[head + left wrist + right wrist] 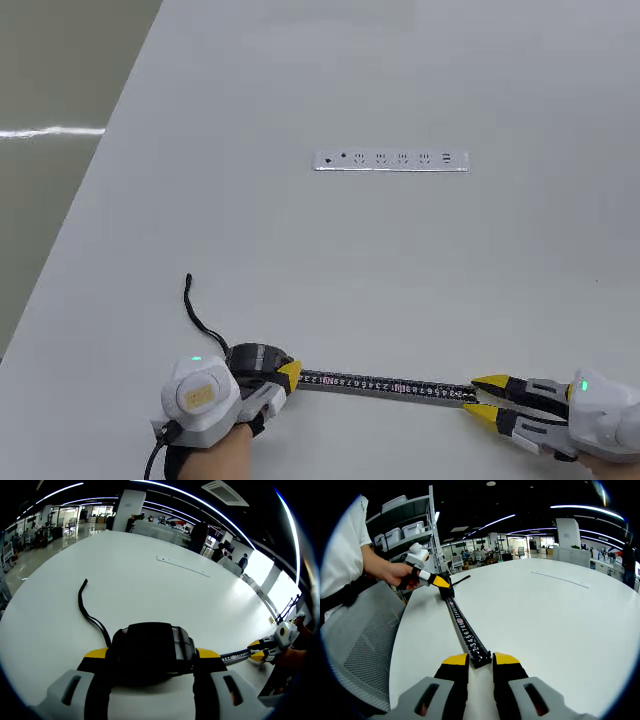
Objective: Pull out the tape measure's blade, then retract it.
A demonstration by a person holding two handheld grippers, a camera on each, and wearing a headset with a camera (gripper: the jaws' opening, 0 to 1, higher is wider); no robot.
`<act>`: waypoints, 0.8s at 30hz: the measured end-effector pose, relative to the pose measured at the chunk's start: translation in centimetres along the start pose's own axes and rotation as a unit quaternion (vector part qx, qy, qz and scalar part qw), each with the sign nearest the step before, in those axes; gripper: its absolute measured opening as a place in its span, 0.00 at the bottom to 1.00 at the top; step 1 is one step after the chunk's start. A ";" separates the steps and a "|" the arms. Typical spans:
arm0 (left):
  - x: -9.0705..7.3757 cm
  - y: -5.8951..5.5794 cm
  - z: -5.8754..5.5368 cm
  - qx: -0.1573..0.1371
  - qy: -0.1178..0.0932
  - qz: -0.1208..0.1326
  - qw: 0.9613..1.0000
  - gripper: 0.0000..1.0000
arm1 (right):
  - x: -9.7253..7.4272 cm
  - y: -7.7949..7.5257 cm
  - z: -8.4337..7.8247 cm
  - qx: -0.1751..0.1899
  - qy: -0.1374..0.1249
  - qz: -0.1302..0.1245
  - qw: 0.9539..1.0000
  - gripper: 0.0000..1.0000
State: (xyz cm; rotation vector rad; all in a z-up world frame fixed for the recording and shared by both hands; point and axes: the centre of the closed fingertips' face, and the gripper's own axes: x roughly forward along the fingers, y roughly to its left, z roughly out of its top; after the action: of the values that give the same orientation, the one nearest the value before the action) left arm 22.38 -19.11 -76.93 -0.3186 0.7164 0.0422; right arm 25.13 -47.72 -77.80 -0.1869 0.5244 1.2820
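Observation:
The black tape measure case point(256, 358) lies on the white table near the front edge, and my left gripper point(268, 368) is shut on it; the case point(150, 647) sits between its yellow fingertips point(95, 653). The black blade point(385, 385) with white numbers runs right from the case, low over the table. My right gripper point(484, 396) is shut on the blade's end point(481, 657). In the right gripper view the blade point(462, 625) leads away to the case point(446, 591) and the left gripper point(437, 581). A black wrist strap point(195, 310) trails from the case.
A white power strip point(390, 160) lies flat on the table point(300, 230) further back. The table's left edge point(95, 160) drops to a grey-green floor. In the right gripper view, a mesh chair point(360, 645) and shelving point(405, 525) stand beside the table.

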 end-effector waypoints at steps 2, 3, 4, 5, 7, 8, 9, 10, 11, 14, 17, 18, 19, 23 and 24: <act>0.0 0.0 0.0 0.000 0.000 0.000 1.000 0.64 | 0.1 0.0 -0.2 -0.001 0.001 0.001 1.000 0.17; 0.0 0.0 0.0 0.000 0.000 0.000 1.000 0.64 | 0.1 0.0 -0.2 0.000 0.001 0.003 1.000 0.17; 0.0 0.0 0.0 0.000 0.000 0.000 1.000 0.64 | 0.1 0.0 -0.3 -0.003 0.002 0.004 1.000 0.17; 0.0 0.0 0.0 0.000 0.000 0.000 1.000 0.64 | 0.1 0.0 -0.3 -0.006 0.003 0.003 1.000 0.17; 0.0 0.0 0.0 0.001 0.000 0.001 1.000 0.64 | 0.0 -0.2 -0.3 -0.019 0.004 0.001 1.000 0.15; 0.0 0.0 0.0 0.001 -0.001 0.001 1.000 0.64 | 0.0 -0.1 -0.3 -0.019 0.005 0.001 1.000 0.15; 0.0 -0.1 0.0 0.001 -0.001 0.001 1.000 0.64 | 0.1 -0.1 -0.4 -0.021 0.005 0.002 1.000 0.15; 0.0 -0.1 0.0 0.001 0.000 0.001 1.000 0.64 | 0.1 -0.1 -0.4 -0.021 0.005 0.002 1.000 0.15; 0.0 0.0 0.0 0.001 0.000 0.001 1.000 0.64 | 0.1 -0.1 -0.4 -0.022 0.004 0.002 1.000 0.15; 0.0 0.0 0.0 0.002 0.000 0.002 1.000 0.64 | 0.1 -0.1 -0.3 -0.025 0.002 0.003 1.000 0.15; 0.0 0.0 0.0 0.002 0.000 0.002 1.000 0.64 | 0.1 -0.1 -0.3 -0.033 0.001 0.004 0.999 0.14; 0.0 0.0 0.0 0.002 0.000 0.002 1.000 0.64 | 0.2 -0.1 -0.3 -0.033 0.001 0.005 0.999 0.14; 0.0 0.0 0.0 0.002 0.000 0.002 1.000 0.64 | 0.2 -0.2 -0.2 -0.030 0.000 0.005 1.000 0.14; 0.0 0.0 0.0 0.003 0.003 0.002 1.000 0.64 | 0.2 -0.2 -0.3 -0.030 -0.005 0.007 1.000 0.13; 0.0 0.0 0.0 0.004 0.005 0.001 1.000 0.64 | 0.2 -0.2 -0.3 -0.030 -0.006 0.007 1.000 0.13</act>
State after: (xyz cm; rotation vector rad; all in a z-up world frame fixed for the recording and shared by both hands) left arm 22.39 -19.15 -76.95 -0.3109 0.7275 0.0401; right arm 25.31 -47.74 -78.17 -0.2266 0.4779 1.3125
